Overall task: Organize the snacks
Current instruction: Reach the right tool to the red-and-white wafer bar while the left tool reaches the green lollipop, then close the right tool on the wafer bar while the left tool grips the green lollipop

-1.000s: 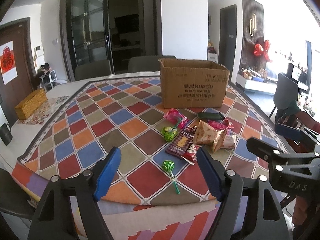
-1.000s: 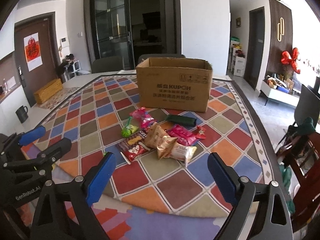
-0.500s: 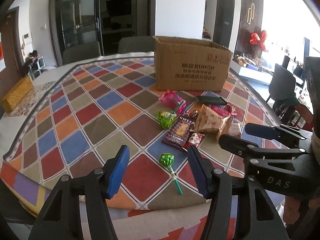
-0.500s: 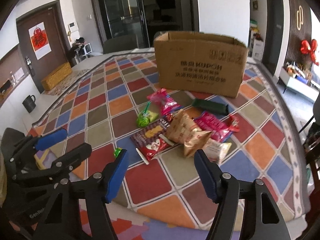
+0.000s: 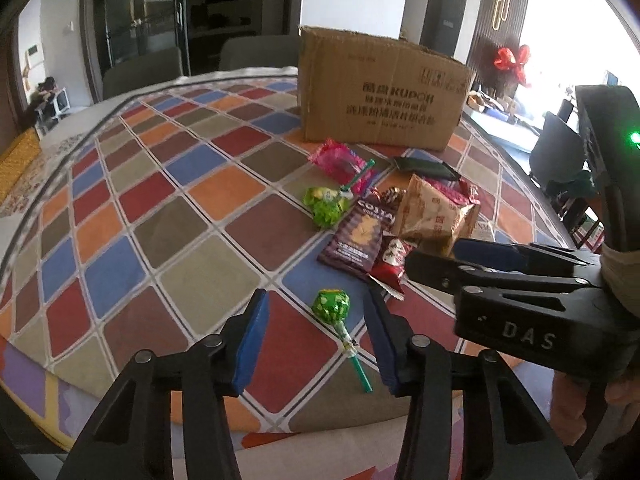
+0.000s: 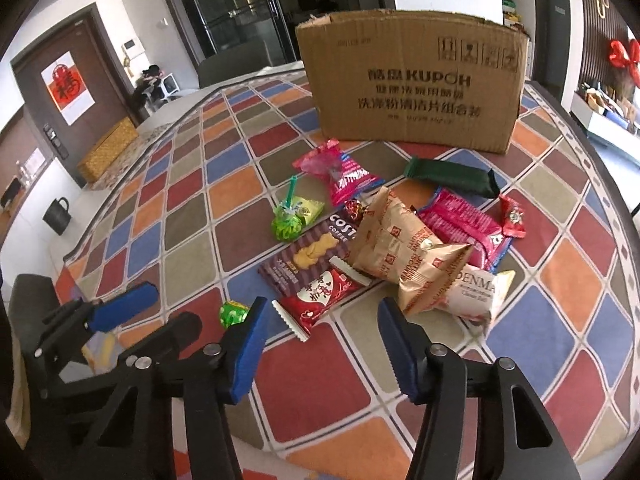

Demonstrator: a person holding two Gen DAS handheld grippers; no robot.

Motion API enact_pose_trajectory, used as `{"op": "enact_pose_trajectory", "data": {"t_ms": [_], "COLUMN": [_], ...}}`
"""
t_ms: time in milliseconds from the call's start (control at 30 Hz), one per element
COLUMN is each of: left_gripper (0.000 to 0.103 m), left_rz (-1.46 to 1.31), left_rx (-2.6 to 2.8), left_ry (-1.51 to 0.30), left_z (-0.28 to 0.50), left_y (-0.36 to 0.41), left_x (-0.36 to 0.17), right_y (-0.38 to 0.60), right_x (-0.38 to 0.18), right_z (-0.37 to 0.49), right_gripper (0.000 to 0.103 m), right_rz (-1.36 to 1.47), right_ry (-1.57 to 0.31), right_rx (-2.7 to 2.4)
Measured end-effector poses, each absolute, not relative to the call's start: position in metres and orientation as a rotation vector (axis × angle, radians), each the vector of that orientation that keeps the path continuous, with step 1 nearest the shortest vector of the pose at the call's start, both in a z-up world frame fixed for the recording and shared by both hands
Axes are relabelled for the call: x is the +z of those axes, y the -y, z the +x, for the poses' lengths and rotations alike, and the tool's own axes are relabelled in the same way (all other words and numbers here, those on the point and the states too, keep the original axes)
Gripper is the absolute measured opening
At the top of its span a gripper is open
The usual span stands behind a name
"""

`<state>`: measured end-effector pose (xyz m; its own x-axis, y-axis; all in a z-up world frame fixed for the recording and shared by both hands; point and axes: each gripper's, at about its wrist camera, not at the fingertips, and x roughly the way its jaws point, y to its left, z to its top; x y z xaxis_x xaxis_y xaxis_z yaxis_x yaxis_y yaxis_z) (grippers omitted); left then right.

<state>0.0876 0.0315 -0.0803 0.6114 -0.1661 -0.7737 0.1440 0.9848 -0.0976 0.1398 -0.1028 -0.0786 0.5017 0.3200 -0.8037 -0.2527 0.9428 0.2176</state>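
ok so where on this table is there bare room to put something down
Bare cloth runs left of the snack pile, from the cardboard box toward the woven box. Also a bare strip right of the pile. In front of the cardboard box it is crowded.

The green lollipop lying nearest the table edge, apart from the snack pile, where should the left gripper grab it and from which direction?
Probably the round wrapped head of the green lollipop, not the thin stick, which lies flat on the tablecloth and gives little to pinch. Come down from above with the left gripper, whose jaws have just been closing and now straddle the lollipop without touching it.
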Motion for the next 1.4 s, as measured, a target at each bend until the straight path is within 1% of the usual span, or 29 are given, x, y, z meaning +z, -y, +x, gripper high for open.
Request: {"op": "enact_pose_trajectory", "data": {"t_ms": [100, 167, 400, 567, 933, 1000, 1033, 1067, 1133, 1233, 1400], "left_gripper": [0.047, 0.044, 0.038, 0.032, 0.028, 0.026, 0.022, 0.021, 0.02, 0.018, 0.018], "left_rz": [-0.03, -0.032, -0.048, -0.057, -0.08, -0.08, -0.08, -0.078, -0.082, -0.111, -0.137], "left_rx": [-0.195, -0.199, -0.209, -0.218, -0.227, -0.238, -0.245, -0.249, -0.248, -0.224, -0.2], "left_ry": [-0.905, -0.916, -0.937, -0.952, -0.97, -0.971, -0.969, -0.967, -0.964, -0.955, -0.942], "left_z": [0.091, 0.095, 0.106, 0.111, 0.12, 0.12, 0.12, 0.119, 0.119, 0.119, 0.118], "left_y": [-0.029, -0.028, -0.029, -0.029, -0.03, -0.029, -0.028, -0.027, -0.028, -0.035, -0.042], "left_x": [-0.085, -0.087, -0.096, -0.1, -0.107, -0.107, -0.107, -0.107, -0.106, -0.104, -0.1], "right_y": [0.101, 0.098, 0.094, 0.091, 0.086, 0.085, 0.085, 0.085, 0.087, 0.091, 0.092], "right_x": [-0.085, -0.089, -0.099, -0.105, -0.114, -0.114, -0.114, -0.114, -0.114, -0.115, -0.113], "right_z": [0.145, 0.148, 0.159, 0.166, 0.176, 0.177, 0.178, 0.178, 0.178, 0.177, 0.169], "right_gripper": [0.055, 0.054, 0.053, 0.05, 0.048, 0.046, 0.044, 0.041, 0.037, 0.027, 0.024], "right_rz": [0.091, 0.094, 0.102, 0.11, 0.107, 0.098, 0.094, 0.09, 0.093, 0.099, 0.078], "right_ry": [-1.013, -1.028, -1.048, -1.069, -1.082, -1.078, -1.077, -1.076, -1.078, -1.081, -1.074], "right_rx": [0.355, 0.359, 0.343, 0.34, 0.325, 0.321, 0.32, 0.319, 0.32, 0.318, 0.335]}}
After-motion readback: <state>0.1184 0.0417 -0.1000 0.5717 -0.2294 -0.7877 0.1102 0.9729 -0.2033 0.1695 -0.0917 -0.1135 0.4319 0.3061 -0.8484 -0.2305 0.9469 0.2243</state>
